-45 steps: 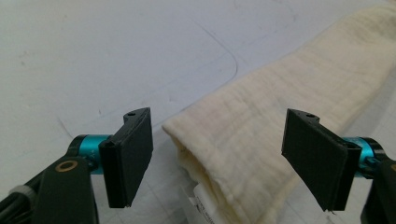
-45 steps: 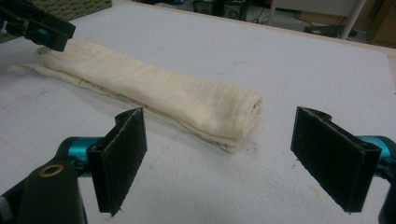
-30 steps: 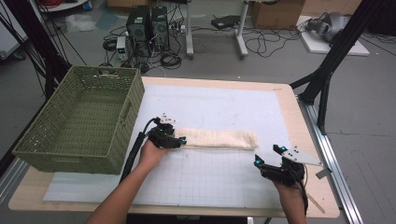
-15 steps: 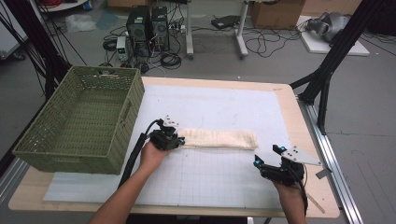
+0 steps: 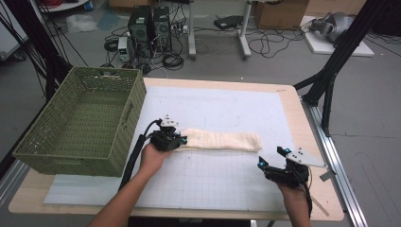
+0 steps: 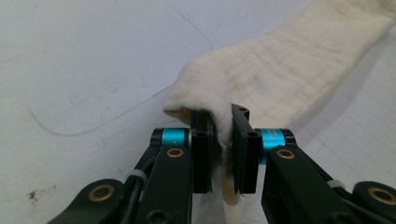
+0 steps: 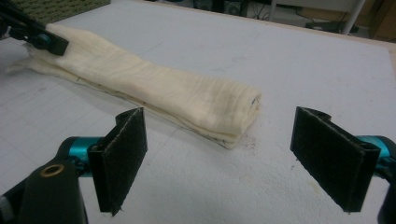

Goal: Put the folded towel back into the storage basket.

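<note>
Closest to us, our right gripper [image 5: 273, 159] sits low over the white mat [image 5: 227, 109], and its two black jaws stand wide apart with nothing between them. Just ahead of those jaws, a little way off and not touching, lies the near end of the folded cream towel [image 7: 154, 91]. The towel is a long soft roll that stretches away from the right gripper toward our other hand. At its far end, our left gripper [image 6: 223, 140] has its jaws squeezed together on a bunched-up corner of the cloth, and that corner is lifted a bit off the mat. Past the left gripper, on its outer side, stands the green basket [image 5: 80, 120], and it looks empty inside. Farther off still, beyond the table [image 5: 302, 118], we see computer boxes [image 5: 150, 21] and tangled cables on the floor. We think a few things could go wrong from here. The left gripper holds just a small pinch of cloth, so if we pull fast the towel may slip out. If we lift one end alone, the other end may drag and the neat folds may fall open. If the right gripper closes too soon, it may grab air or only the top layer. And a sagging towel could catch on the basket's rim.
</note>
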A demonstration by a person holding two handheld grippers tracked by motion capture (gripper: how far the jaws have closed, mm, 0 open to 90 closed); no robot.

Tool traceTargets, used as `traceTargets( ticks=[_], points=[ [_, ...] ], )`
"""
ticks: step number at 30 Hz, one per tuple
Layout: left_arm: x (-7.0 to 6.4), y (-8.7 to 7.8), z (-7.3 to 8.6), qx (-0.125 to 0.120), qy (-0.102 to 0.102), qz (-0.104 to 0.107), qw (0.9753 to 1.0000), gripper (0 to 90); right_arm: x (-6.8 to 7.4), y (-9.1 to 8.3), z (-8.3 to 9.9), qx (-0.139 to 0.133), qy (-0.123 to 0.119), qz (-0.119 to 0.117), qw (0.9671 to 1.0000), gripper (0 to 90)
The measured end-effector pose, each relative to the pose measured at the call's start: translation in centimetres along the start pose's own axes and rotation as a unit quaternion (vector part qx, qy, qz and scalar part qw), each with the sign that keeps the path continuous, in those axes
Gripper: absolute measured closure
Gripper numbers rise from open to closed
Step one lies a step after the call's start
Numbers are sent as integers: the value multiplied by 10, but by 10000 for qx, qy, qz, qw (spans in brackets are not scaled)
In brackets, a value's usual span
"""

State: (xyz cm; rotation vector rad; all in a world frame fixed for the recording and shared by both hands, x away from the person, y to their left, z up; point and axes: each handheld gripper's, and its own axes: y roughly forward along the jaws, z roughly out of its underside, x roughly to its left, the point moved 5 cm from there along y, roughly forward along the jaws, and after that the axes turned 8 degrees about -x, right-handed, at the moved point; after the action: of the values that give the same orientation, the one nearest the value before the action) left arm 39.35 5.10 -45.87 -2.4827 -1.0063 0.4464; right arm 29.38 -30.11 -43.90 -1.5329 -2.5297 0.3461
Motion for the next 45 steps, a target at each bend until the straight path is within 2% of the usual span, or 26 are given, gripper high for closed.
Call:
traceTargets(
  ticks=[6,14,21,23,24,25,29,32,35,36,38,39,40,43,45],
  points=[
    [-2,-7,-6,-239,12,97,9997,798,-5,3,-7,-101,150,67,9998,173],
    [-6,-12,-9,-307,72,181,9993,799,-14,8,-11,-27,209,131,9997,173],
    [-5,-15,-10,-361,-1,232,9991,797,-19,35,-18,147,133,96,9998,173],
    [-5,-14,-10,-359,0,242,9991,796,-22,46,-16,252,137,157,9995,174],
    [-5,-14,-10,-360,2,243,9991,796,-24,56,-11,434,141,213,9987,181],
    [-5,-14,-10,-357,2,245,9991,796,-24,56,-11,434,141,213,9987,181],
    [-5,-14,-10,-350,0,246,9991,795,-23,71,-2,707,121,236,9971,195],
    [-5,-15,-10,-388,-13,268,9989,792,-22,76,0,740,67,231,9970,196],
    [-6,-15,-7,-435,-99,277,9986,790,-23,79,4,822,134,260,9962,197],
    [-5,-14,-6,-421,-95,261,9987,790,-24,82,9,931,184,288,9951,221],
    [-5,-14,-3,-416,-105,256,9988,790,-23,83,12,983,185,257,9947,231],
    [-5,-14,-2,-409,-119,251,9988,790,-22,86,18,1159,148,233,9929,292],
    [-5,-14,-1,-411,-138,248,9988,790,-22,86,18,1159,148,233,9929,292],
    [-5,-15,0,-408,-138,247,9988,790,-18,87,19,1262,72,75,9919,423],
    [-5,-14,0,-396,-133,245,9988,790,-16,87,19,1298,179,-22,9914,512]
  ],
)
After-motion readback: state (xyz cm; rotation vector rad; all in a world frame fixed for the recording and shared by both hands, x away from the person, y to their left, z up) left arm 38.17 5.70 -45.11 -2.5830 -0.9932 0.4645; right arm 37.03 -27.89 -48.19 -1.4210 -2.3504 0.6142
